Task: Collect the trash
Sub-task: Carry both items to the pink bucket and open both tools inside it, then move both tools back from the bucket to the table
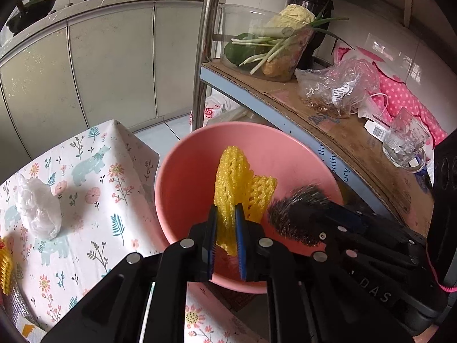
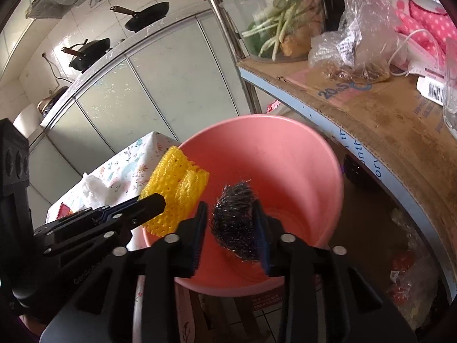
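A pink plastic bucket [image 1: 194, 154] [image 2: 285, 154] stands between the table and a shelf, and both grippers hang over its mouth. In the left wrist view my left gripper [image 1: 226, 208] is shut on a yellow foam fruit net [image 1: 234, 171], which stands up above the fingers. The right wrist view shows that net [image 2: 180, 185] at the bucket's left rim. My right gripper [image 2: 230, 204] is open. A dark steel-wool scourer [image 2: 234, 223] sits between its fingers, blurred, with a gap to the left finger. The scourer [image 1: 297, 214] also shows beside the net.
A table with a floral cloth [image 1: 94, 200] lies left of the bucket and carries a crumpled clear plastic bag [image 1: 38, 208] and another yellow net [image 1: 5, 268]. To the right, a cardboard-covered shelf [image 1: 357, 143] holds a vegetable bowl [image 1: 271, 43], a plastic bag [image 1: 337, 85] and a glass mug [image 1: 405, 143]. A metal post [image 1: 205, 43] rises behind.
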A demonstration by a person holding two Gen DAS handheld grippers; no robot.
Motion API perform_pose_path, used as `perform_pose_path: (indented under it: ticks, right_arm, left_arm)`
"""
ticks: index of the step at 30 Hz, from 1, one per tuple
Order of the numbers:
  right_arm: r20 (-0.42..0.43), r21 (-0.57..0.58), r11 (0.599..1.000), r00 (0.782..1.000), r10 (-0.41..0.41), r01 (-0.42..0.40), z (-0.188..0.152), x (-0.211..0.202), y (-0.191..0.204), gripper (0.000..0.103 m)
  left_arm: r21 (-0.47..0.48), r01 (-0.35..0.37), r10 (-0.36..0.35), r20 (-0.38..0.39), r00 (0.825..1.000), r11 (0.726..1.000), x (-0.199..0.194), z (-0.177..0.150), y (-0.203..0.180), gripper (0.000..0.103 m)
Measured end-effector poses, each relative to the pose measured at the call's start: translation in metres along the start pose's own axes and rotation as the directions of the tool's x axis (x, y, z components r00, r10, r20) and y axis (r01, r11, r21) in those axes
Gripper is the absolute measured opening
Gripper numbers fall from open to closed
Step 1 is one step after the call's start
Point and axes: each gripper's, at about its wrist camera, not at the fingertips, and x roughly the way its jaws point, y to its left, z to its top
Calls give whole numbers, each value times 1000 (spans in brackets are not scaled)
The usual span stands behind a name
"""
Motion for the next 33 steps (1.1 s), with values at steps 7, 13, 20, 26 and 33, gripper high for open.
perform_pose_path:
  ticks: [7,13,20,26,33]
  right_arm:
    - [13,15,1000,1000,-26,25,3,-1,-7,47]
    - [17,-2,1000,1000,-22,22,2,-8,-1,47]
    - [40,-33,999,999,5,-4,-1,-24,15,47]
    - [61,-67,998,998,10,-6,-3,-43,29,47]
    - [82,-120,992,995,49,-39,-8,-67,55,47]
  left_arm:
    - [-33,-2,2,-3,1000,999,-1,2,5,36]
    - [-28,4,-3,32,999,1000,-17,4,6,42]
    - [-44,-5,9,97,995,999,-54,5,11,54]
    - [-57,1,8,145,989,998,-82,5,12,59]
    - [-33,-36,41,181,983,999,-125,-11,15,60]
